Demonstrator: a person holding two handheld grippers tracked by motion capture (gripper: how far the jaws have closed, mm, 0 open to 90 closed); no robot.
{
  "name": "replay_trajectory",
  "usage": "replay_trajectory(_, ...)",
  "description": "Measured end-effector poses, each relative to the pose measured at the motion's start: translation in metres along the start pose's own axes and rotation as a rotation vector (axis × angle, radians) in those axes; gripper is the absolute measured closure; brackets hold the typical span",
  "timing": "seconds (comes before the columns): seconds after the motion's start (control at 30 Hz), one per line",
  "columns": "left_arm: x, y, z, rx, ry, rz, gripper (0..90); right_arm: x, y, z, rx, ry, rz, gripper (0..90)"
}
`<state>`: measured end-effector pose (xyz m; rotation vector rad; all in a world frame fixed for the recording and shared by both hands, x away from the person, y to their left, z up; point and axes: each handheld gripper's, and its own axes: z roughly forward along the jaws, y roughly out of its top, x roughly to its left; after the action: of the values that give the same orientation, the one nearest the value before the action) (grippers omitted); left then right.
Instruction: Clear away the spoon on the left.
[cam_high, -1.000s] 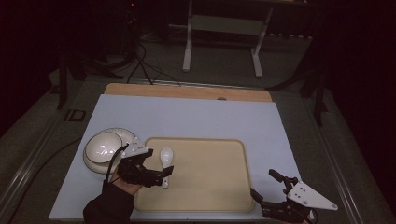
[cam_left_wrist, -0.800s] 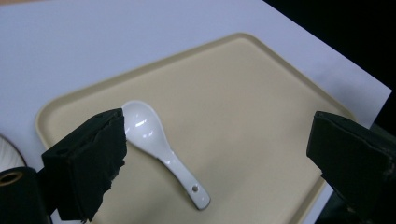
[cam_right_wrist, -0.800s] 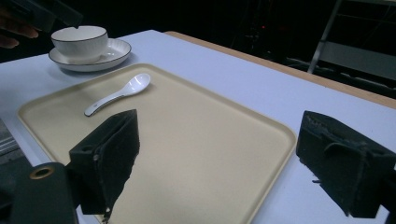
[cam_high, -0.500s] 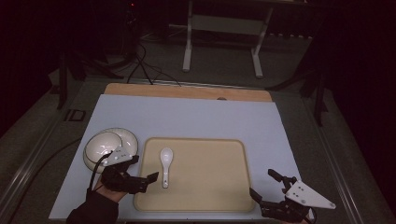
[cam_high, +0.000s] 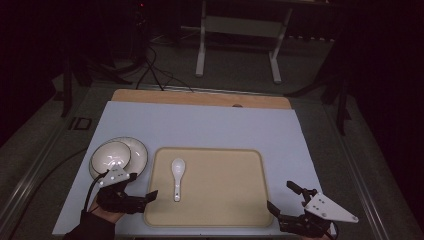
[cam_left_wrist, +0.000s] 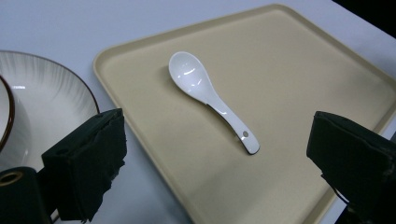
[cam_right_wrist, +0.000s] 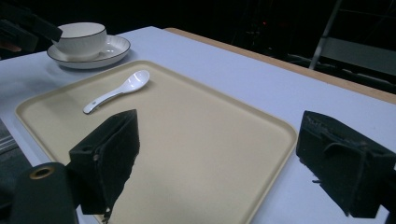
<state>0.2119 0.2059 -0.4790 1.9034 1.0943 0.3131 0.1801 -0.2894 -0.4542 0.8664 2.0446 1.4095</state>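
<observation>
Here both grippers, left gripper (cam_high: 131, 188) and right gripper (cam_high: 286, 199), hang with jaws spread wide and empty near the tray (cam_high: 225, 200), white spoon (cam_high: 177, 176) lying on it.

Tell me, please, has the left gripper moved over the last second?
Yes. The left gripper has pulled back toward the person, off the spoon and past the tray's near-left corner.

White spoon (cam_high: 177, 177) lying bowl-up on left part of beige tray (cam_high: 235, 200), handle toward the person, white bowl (cam_high: 111, 156) on plate (cam_high: 138, 152) just left of tray, seemingly empty
</observation>
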Motion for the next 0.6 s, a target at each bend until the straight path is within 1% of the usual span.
replay_trajectory(0.07,0.0,-0.003,0.0,-0.002,0.002,-0.001,5.4,0.0,0.0,0.0,0.0,0.0,-0.001,13.5)
replay_trajectory(0.13,-0.002,-0.006,-0.001,0.002,0.014,0.021,5.4,0.0,0.0,0.001,0.002,0.001,-0.002,13.5)
replay_trajectory(0.17,-0.003,-0.008,0.0,0.001,0.012,0.029,5.4,0.0,0.0,0.001,0.004,0.003,-0.002,13.5)
replay_trajectory(0.2,-0.002,-0.01,0.0,0.0,0.004,0.027,5.4,0.0,0.0,0.001,0.005,0.007,0.0,13.5)
replay_trajectory(0.27,-0.002,-0.01,0.0,0.0,0.004,0.027,5.4,0.0,0.0,0.002,0.007,0.013,0.002,13.5)
replay_trajectory(0.3,-0.001,-0.015,0.001,-0.012,0.0,0.028,5.4,-0.001,0.0,0.003,0.009,0.023,0.003,13.5)
replay_trajectory(0.33,-0.001,-0.015,0.001,-0.012,0.0,0.028,5.4,-0.001,0.0,0.003,0.009,0.023,0.003,13.5)
replay_trajectory(0.43,-0.003,-0.017,0.0,-0.02,-0.006,0.048,5.4,-0.002,0.0,0.005,0.014,0.037,0.008,13.5)
replay_trajectory(0.5,-0.004,-0.016,0.0,-0.027,-0.006,0.051,5.4,-0.002,-0.001,0.006,0.021,0.044,0.01,13.5)
replay_trajectory(0.53,-0.007,-0.015,0.001,-0.037,-0.003,0.073,5.4,-0.002,-0.001,0.006,0.024,0.045,0.008,13.5)
replay_trajectory(0.57,-0.007,-0.015,0.001,-0.037,-0.003,0.073,5.4,-0.002,-0.001,0.007,0.027,0.047,0.007,13.5)
replay_trajectory(0.6,-0.008,-0.016,0.002,-0.038,-0.01,0.087,5.4,-0.002,-0.001,0.007,0.026,0.051,0.008,13.5)
